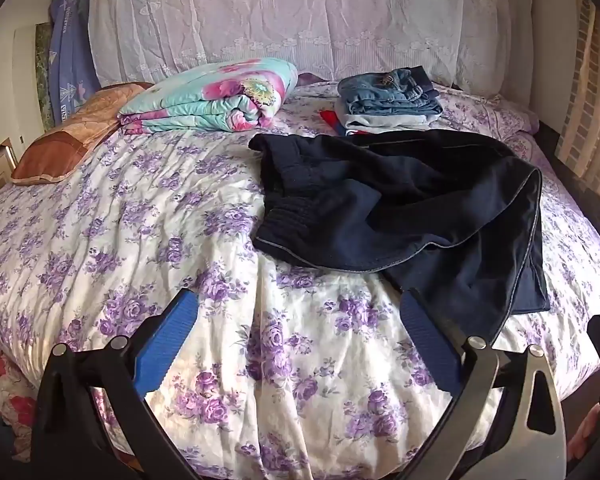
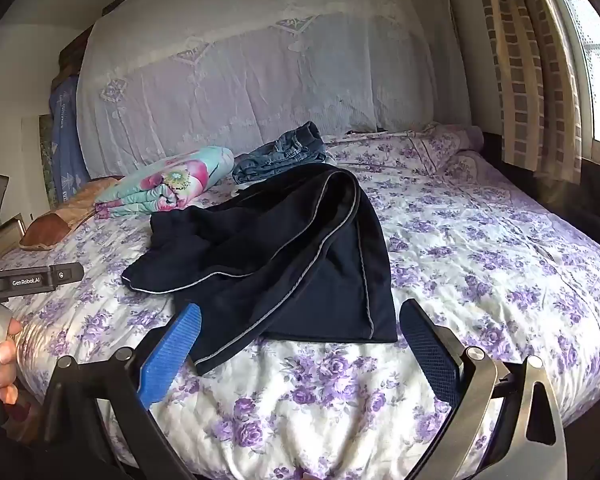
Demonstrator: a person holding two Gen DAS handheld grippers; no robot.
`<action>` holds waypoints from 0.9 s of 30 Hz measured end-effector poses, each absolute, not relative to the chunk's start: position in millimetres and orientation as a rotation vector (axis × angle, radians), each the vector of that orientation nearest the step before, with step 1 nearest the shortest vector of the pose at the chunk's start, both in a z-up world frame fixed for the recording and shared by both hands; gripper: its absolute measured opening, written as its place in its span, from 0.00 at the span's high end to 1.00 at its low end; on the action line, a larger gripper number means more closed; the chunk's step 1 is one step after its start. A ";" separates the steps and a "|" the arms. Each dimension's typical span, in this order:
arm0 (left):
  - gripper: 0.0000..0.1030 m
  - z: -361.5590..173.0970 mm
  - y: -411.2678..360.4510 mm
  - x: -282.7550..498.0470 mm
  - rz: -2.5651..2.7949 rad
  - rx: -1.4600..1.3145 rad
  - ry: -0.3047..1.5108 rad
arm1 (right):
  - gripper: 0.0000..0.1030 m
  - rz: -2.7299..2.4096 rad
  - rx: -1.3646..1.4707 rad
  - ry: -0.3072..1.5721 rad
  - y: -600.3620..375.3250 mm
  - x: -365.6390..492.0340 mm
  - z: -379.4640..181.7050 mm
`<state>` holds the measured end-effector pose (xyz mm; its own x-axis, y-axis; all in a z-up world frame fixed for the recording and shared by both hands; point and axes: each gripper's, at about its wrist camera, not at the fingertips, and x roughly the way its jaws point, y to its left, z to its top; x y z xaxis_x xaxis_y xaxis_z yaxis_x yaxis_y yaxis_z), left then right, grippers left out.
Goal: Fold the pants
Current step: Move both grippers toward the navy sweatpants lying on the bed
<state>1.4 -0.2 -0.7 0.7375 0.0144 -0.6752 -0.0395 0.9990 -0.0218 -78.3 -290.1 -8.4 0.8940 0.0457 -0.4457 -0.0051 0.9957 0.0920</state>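
Dark navy pants (image 1: pixel 412 216) with thin grey piping lie loosely bunched on the floral bedspread, right of centre in the left wrist view and at centre in the right wrist view (image 2: pixel 284 248). My left gripper (image 1: pixel 300 312) is open and empty, hovering above the bed's near edge, just short of the pants' lower corner. My right gripper (image 2: pixel 300 320) is open and empty, its fingers on either side of the pants' near hem, a little short of the cloth. The left gripper's body (image 2: pixel 24 280) shows at the left edge of the right wrist view.
A folded floral quilt (image 1: pixel 216 98) and an orange pillow (image 1: pixel 72 136) lie at the back left. A stack of folded jeans and clothes (image 1: pixel 388 96) sits behind the pants. A lace-covered headboard (image 1: pixel 300 12) stands behind; curtains (image 2: pixel 532 72) and a window at the right.
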 end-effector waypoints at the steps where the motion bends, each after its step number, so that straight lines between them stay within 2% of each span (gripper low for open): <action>1: 0.04 -1.2 -0.3 2.4 0.032 -0.033 0.749 | 0.03 0.025 0.088 0.461 -290.1 -78.1 -8.5; 27: 0.04 0.5 -1.9 2.0 0.079 0.008 0.707 | 0.03 0.021 0.105 0.466 -293.9 -76.2 -13.4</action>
<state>2.0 -1.9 0.5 0.7577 0.0754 -0.6482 -0.0699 0.9970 0.0343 -76.2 -293.9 -13.4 0.8932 0.0441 -0.4475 0.0039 0.9944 0.1058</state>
